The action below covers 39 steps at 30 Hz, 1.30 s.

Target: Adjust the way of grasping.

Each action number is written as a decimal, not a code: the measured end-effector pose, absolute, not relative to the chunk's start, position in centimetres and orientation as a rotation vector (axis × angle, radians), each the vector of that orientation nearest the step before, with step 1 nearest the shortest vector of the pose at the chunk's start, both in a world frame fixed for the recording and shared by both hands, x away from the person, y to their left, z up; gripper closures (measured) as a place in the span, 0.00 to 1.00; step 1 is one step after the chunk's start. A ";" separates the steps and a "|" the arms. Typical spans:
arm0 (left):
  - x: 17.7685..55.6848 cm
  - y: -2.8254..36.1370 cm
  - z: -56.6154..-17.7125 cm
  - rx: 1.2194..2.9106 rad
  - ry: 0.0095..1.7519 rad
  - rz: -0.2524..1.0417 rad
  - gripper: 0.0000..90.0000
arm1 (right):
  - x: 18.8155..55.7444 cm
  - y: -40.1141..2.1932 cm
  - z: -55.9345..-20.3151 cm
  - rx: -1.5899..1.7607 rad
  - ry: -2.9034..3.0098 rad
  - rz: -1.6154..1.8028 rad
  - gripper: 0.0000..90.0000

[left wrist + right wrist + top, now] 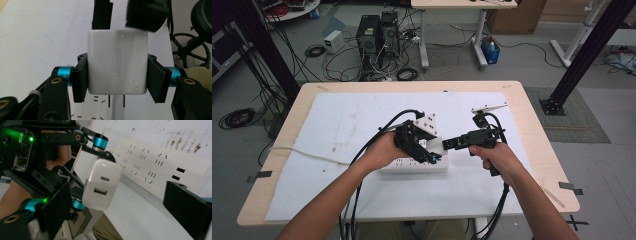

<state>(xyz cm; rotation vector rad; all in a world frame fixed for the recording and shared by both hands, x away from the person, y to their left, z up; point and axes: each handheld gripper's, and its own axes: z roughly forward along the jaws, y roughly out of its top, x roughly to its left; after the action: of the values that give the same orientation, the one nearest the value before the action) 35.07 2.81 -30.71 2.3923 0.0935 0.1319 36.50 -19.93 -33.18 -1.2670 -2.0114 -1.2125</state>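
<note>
Left gripper view: we see our left hand-held gripper clamped on the two side faces of a white charger, its two metal prongs pointing down and bare.
Left grip: firm and square, pads flat against the charger's sides, nothing slipping that we can see.
Right gripper view: our right hand-held gripper stands wide, one pad on either side of the charger's port end, neither pad pressing on it.
Charger's place: held in the air just above the white power strip, a little to the right of the strip's middle in the high view.
Power strip: it lies flat on the white sheet that covers the bench, near the front centre, with rows of slotted sockets facing up.
Step in hand: we judge that we are bringing the charger over a socket to plug it in, with the right hand-held gripper coming to steady it.
Next move: we need the prongs lined up with one pair of slots, the charger kept upright, then a straight push down.
Risk: a tilted charger would make the prongs miss, and the strip could slide if nothing holds it.
</note>
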 end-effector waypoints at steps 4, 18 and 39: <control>35.0 2.4 -30.8 2.384 0.087 0.137 0.47 | 36.6 -19.6 -33.4 -1.278 -1.990 -1.195 0.17; 34.9 2.0 -31.0 2.393 0.074 0.160 0.47 | 37.0 -19.5 -34.3 -1.308 -1.826 -1.167 0.37; 34.6 1.6 -31.3 2.411 0.110 0.243 0.32 | 36.9 -19.7 -35.5 -1.341 -1.729 -1.152 0.69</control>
<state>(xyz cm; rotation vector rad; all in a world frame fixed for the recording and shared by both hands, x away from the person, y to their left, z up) 34.64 1.63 -31.28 2.4111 0.1097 0.2434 36.89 -19.68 -35.52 -1.3406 -1.7295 -1.1524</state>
